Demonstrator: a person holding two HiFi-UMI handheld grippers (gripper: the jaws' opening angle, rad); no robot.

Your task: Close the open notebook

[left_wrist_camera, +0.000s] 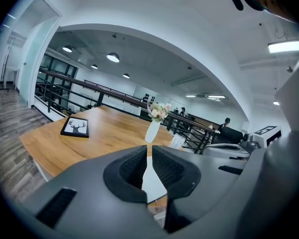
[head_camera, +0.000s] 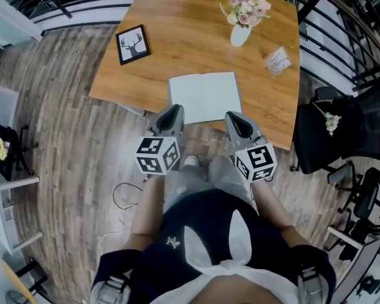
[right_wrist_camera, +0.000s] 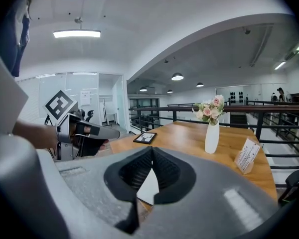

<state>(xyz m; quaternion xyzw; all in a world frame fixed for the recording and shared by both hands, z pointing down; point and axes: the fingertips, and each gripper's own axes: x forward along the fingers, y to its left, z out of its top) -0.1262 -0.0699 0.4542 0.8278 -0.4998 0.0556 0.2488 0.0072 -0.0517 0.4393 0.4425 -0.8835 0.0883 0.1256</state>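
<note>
Person (head_camera: pixel 202 233) in a dark top with a white trim, seen from above, standing on a grey wood-plank floor (head_camera: pixel 63 106) at the near edge of a wooden bench (head_camera: pixel 177 43). Left tool (head_camera: pixel 171 114): grey, held in the left hand, with a black-and-white marker cube (head_camera: pixel 157 154) on its back; its own view (left_wrist_camera: pixel 149 156) shows the jaws drawn together to a thin slit with nothing gripped between them. Right tool (head_camera: pixel 235 120): grey, held in the right hand, marker cube (head_camera: pixel 255 161) on its back; in its own view (right_wrist_camera: pixel 152 156) the jaw tips meet, and it too is empty. Notebook (head_camera: pixel 204 97): lies open and flat, blank white pages up, at the near edge of the bench, just ahead of both tools, whose tips point at its two near corners; whether either touches it cannot be told. Framed picture (head_camera: pixel 133 44) of a deer's head: flat on the bench, far left. White vase (head_camera: pixel 239 35) of pink and cream flowers (head_camera: pixel 246 8): upright, beyond the notebook towards the right. Small card stand (head_camera: pixel 278 60): near the right edge of the bench. Black office chair (head_camera: pixel 342 128): on the floor to the right of the bench. Dark railing (head_camera: pixel 342 24): runs behind the bench's far and right sides.
</note>
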